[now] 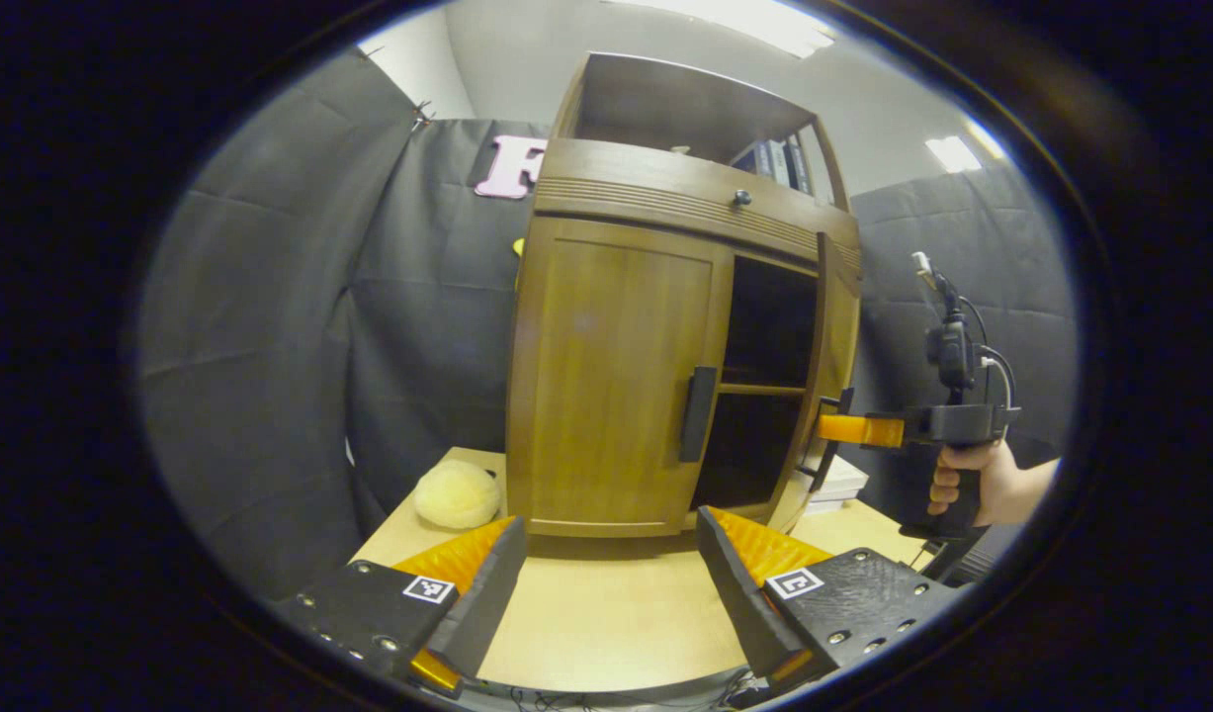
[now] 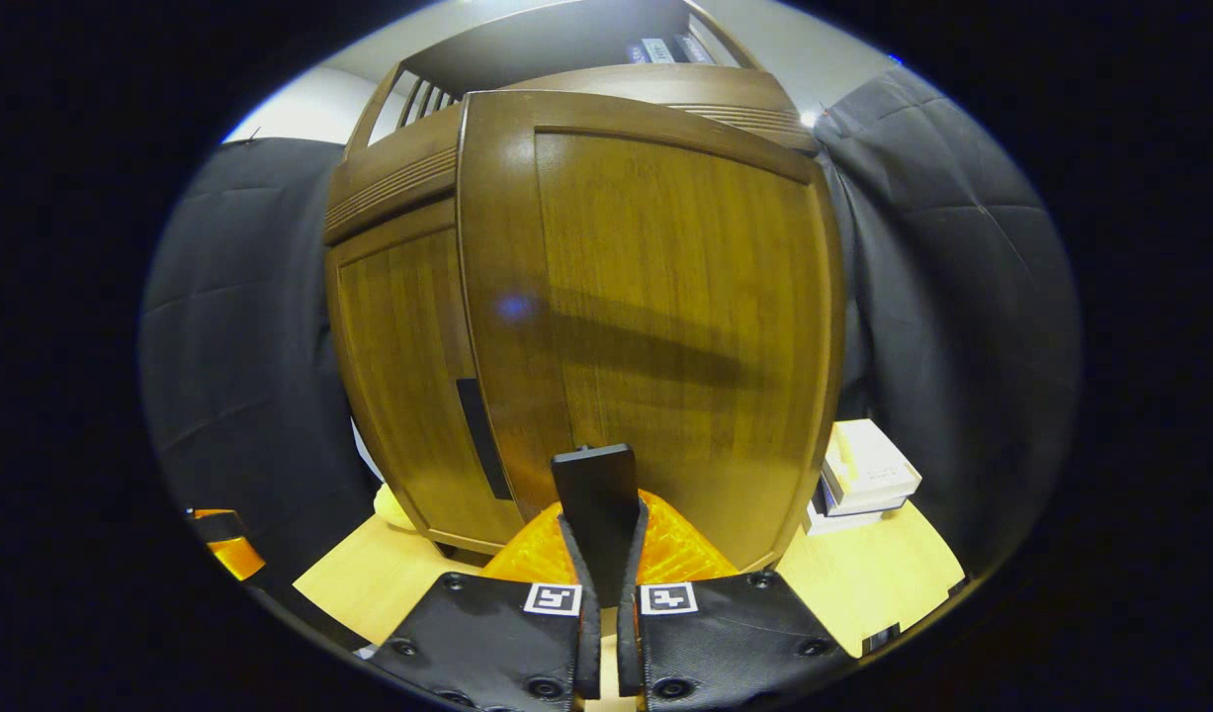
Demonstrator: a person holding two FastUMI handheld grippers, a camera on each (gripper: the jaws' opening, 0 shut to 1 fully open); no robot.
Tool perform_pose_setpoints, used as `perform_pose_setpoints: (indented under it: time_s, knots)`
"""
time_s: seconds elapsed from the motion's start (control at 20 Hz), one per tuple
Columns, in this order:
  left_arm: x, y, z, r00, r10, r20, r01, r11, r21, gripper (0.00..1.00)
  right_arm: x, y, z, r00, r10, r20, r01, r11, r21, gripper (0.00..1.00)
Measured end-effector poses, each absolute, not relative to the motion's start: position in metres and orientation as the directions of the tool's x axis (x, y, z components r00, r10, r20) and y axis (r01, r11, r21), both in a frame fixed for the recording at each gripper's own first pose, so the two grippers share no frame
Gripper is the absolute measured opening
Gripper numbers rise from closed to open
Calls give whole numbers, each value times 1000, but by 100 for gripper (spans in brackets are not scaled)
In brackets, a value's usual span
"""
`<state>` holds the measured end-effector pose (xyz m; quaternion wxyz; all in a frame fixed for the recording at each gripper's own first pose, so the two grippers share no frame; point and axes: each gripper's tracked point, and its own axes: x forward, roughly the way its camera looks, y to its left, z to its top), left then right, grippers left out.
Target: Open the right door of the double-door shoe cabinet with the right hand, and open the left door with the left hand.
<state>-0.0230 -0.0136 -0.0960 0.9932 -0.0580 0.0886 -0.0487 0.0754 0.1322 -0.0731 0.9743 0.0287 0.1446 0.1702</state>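
The right tool (image 2: pixel 603 593) is clamped on the black handle (image 2: pixel 596 494) of the right door (image 2: pixel 665 326), both fingers pressing its sides; that door stands swung out from the shoe cabinet (image 1: pixel 665 198), baring a dark interior with a shelf (image 1: pixel 761 390). The left tool (image 1: pixel 606 574) has its fingers wide apart, near the bench (image 1: pixel 606 623), facing the closed left door (image 1: pixel 606 386) and its handle (image 1: pixel 698 413). A yellow plush (image 1: pixel 456 494) lies at the cabinet's left; white boxes (image 2: pixel 868 465) sit to its right.

Bright ceiling lights (image 1: pixel 754 18), sharp focus, strong fisheye bending at edges.
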Motion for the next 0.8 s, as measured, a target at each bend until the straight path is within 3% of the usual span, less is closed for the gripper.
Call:
perform_pose_setpoints:
  time_s: [0.2,0.35,0.45,0.5,0.6,0.65,0.7,0.8]
  knots:
    - [-8,-39,-90,972,-179,-153,165,981,-99,100,50,95,-74,908,311,-279,-296,950,97,4]
    - [4,-65,-83,966,-201,-166,190,979,-77,100,35,68,-75,909,303,-287,-274,952,138,12]
    - [9,-85,-75,962,-221,-159,212,975,-72,100,26,48,-76,915,294,-276,-261,954,150,4]
    - [11,-93,-73,960,-232,-158,223,972,-75,100,24,36,-77,922,279,-269,-245,957,153,8]
    - [17,-107,-70,954,-249,-164,240,968,-77,100,23,11,-74,930,248,-270,-204,962,180,4]
    - [21,-111,-67,955,-246,-164,237,969,-72,100,20,-2,-75,933,235,-274,-185,963,196,11]
    - [26,-115,-67,955,-244,-170,236,969,-70,100,19,-16,-75,935,219,-280,-162,964,212,4]
    - [30,-125,-68,953,-241,-182,233,970,-64,100,15,-42,-78,935,204,-290,-128,957,260,10]
